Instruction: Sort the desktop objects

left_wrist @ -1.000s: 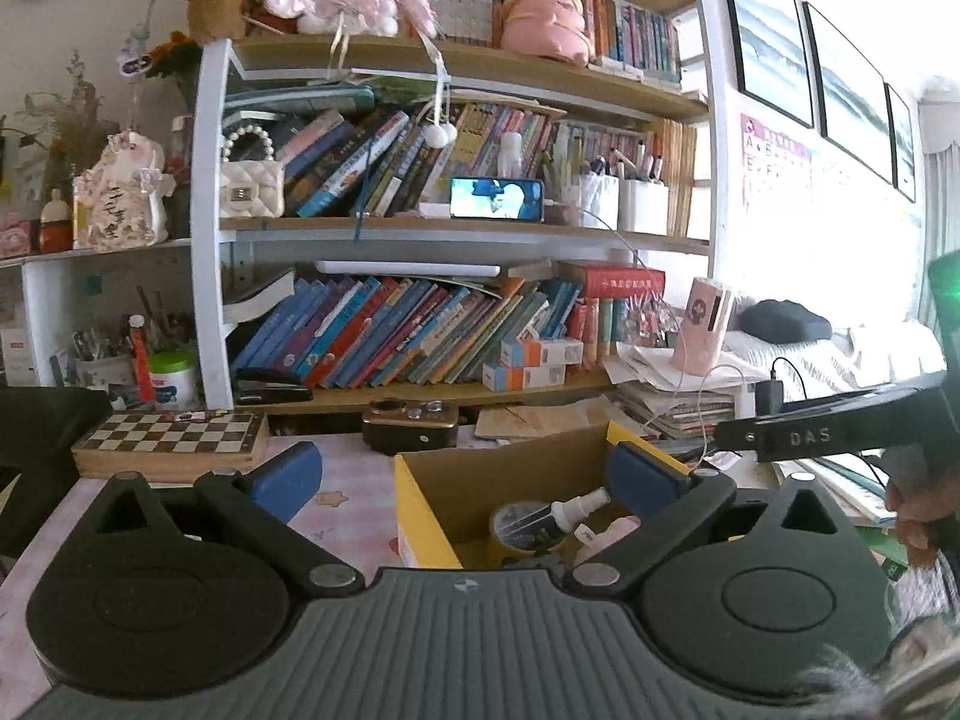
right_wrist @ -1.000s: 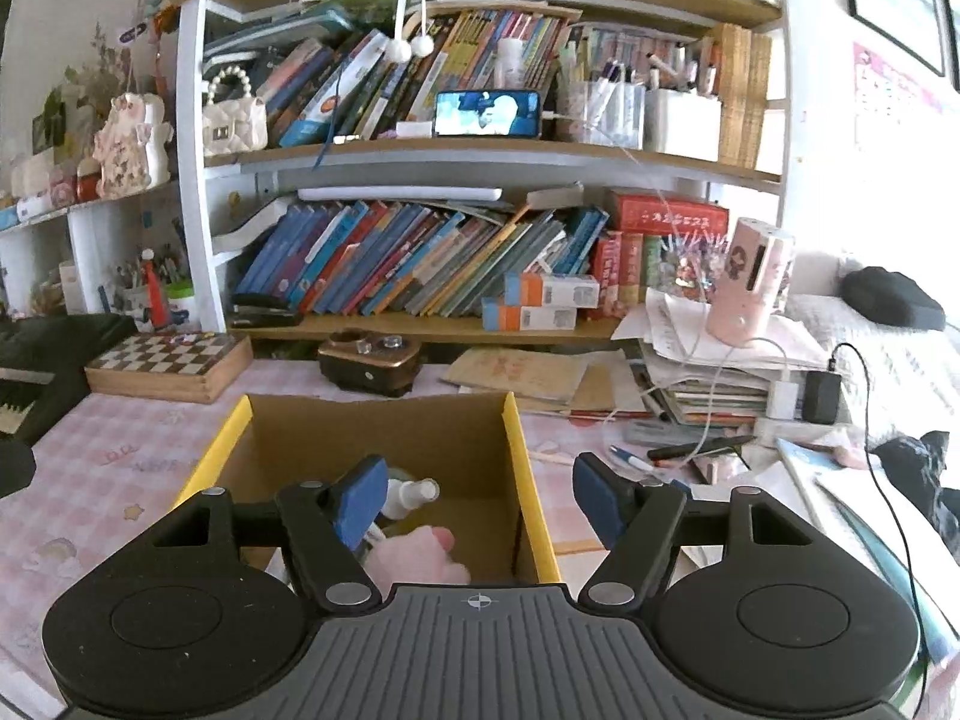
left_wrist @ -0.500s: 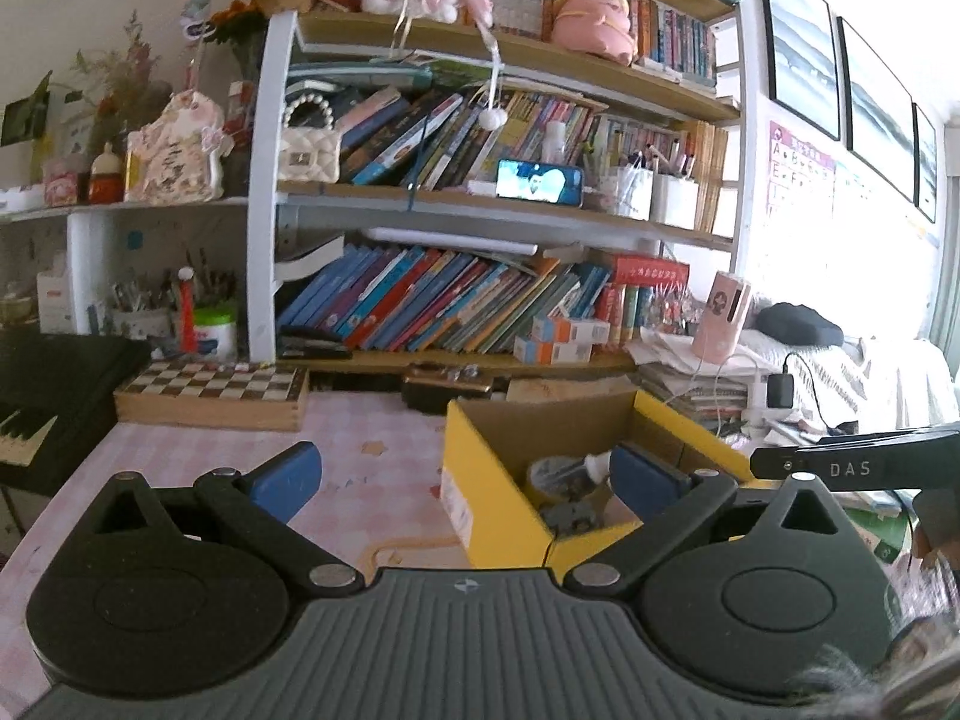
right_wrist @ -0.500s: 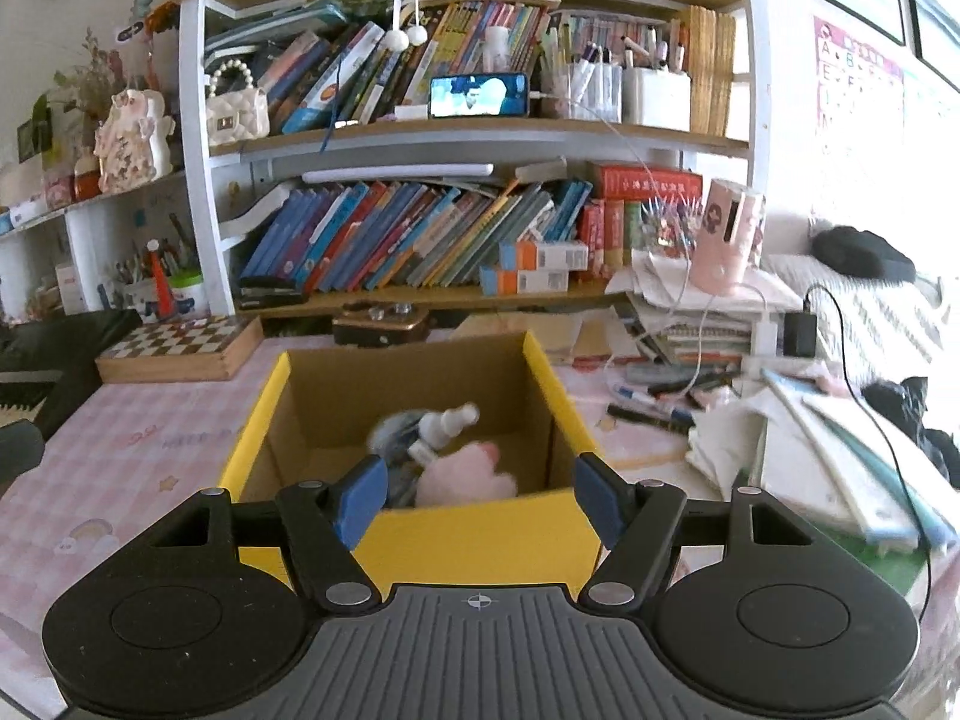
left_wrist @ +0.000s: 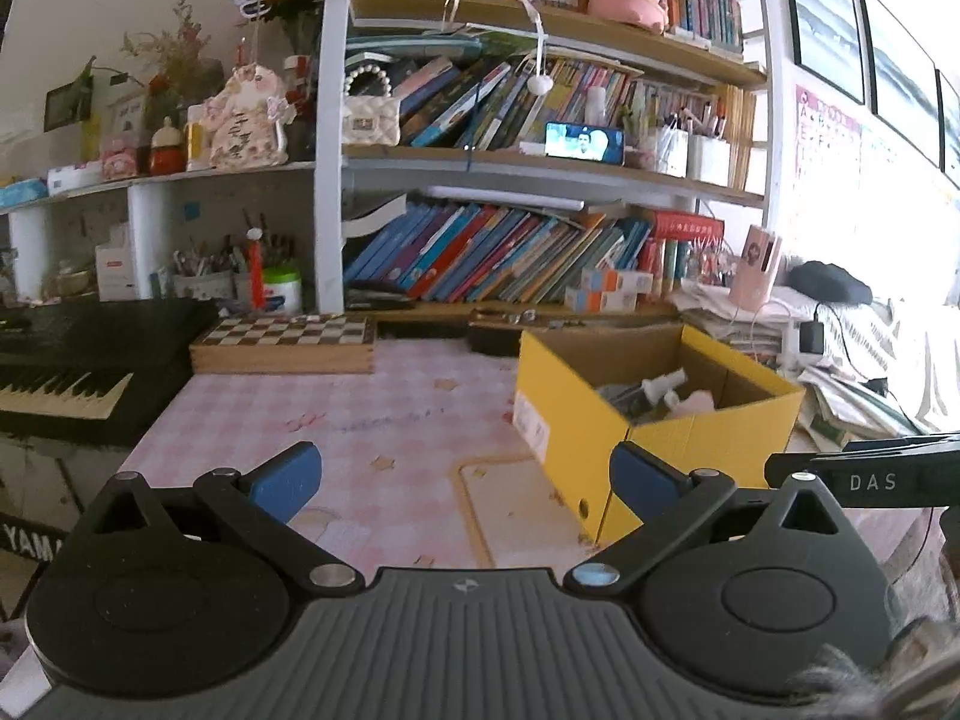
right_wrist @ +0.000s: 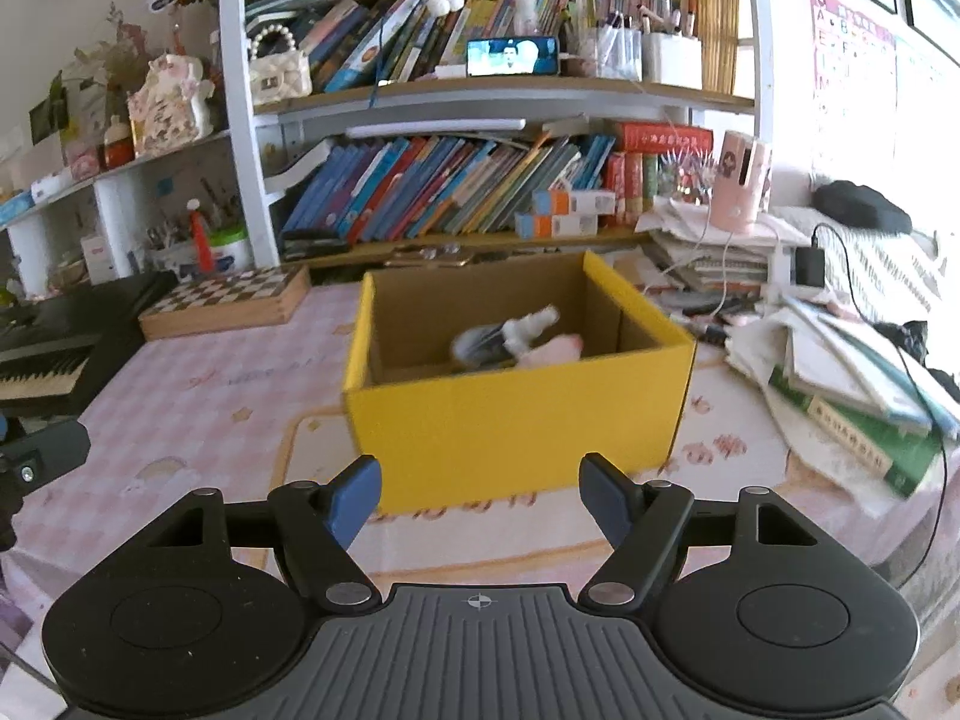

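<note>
A yellow cardboard box (right_wrist: pixel 516 420) stands on the pink checked tablecloth (right_wrist: pixel 198 378); it also shows at the right of the left wrist view (left_wrist: pixel 708 438). Inside lie a white spray bottle (right_wrist: pixel 528 324), a pink soft item (right_wrist: pixel 552 351) and a grey roll-like object, blurred. My right gripper (right_wrist: pixel 480 495) is open and empty, just in front of the box's near wall. My left gripper (left_wrist: pixel 462 480) is open and empty, left of the box above the tablecloth.
A wooden chessboard box (left_wrist: pixel 288 342) and a black keyboard (left_wrist: pixel 72 372) lie at the left. Shelves of books (left_wrist: pixel 498 252) stand behind. Piled books and papers (right_wrist: pixel 852 378), cables and a charger lie right of the box. The other gripper's black bar (left_wrist: pixel 870 477) shows at right.
Both grippers have pulled back from over the box toward the near side. The box now sits farther ahead, with its outer walls in view. Both grippers stay open.
</note>
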### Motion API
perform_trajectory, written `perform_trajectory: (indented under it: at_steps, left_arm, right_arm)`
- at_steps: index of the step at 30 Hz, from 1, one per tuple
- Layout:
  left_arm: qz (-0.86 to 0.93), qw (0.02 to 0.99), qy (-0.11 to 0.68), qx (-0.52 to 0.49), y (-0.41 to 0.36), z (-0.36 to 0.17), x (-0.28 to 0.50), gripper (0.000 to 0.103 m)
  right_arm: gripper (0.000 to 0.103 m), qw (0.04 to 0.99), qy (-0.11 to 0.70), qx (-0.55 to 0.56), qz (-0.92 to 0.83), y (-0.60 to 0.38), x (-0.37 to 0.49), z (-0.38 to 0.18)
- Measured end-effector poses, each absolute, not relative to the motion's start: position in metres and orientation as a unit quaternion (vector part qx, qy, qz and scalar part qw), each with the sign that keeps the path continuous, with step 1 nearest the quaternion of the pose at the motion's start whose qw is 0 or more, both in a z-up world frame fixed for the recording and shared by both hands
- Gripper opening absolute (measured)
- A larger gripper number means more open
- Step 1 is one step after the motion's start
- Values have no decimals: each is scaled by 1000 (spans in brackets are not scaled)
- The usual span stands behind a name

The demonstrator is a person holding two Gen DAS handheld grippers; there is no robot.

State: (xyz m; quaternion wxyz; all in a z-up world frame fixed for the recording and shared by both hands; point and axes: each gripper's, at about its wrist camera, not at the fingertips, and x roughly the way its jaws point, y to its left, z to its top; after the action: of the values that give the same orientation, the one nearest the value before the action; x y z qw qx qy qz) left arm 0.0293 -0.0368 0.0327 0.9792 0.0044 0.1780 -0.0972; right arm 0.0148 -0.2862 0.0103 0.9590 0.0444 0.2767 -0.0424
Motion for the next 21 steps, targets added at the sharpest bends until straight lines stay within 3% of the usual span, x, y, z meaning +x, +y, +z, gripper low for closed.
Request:
perform_trajectory:
  at_steps: [8,21]
  left_arm:
    - [-100,977,188,24,-26,26,4,103]
    - [-81,970,226,47,-22,12,-13,103]
  right_arm:
    - [85,955,289,48,-43,-260,-12,-1]
    - [92,948,313,36,-38,-242,-29,-11]
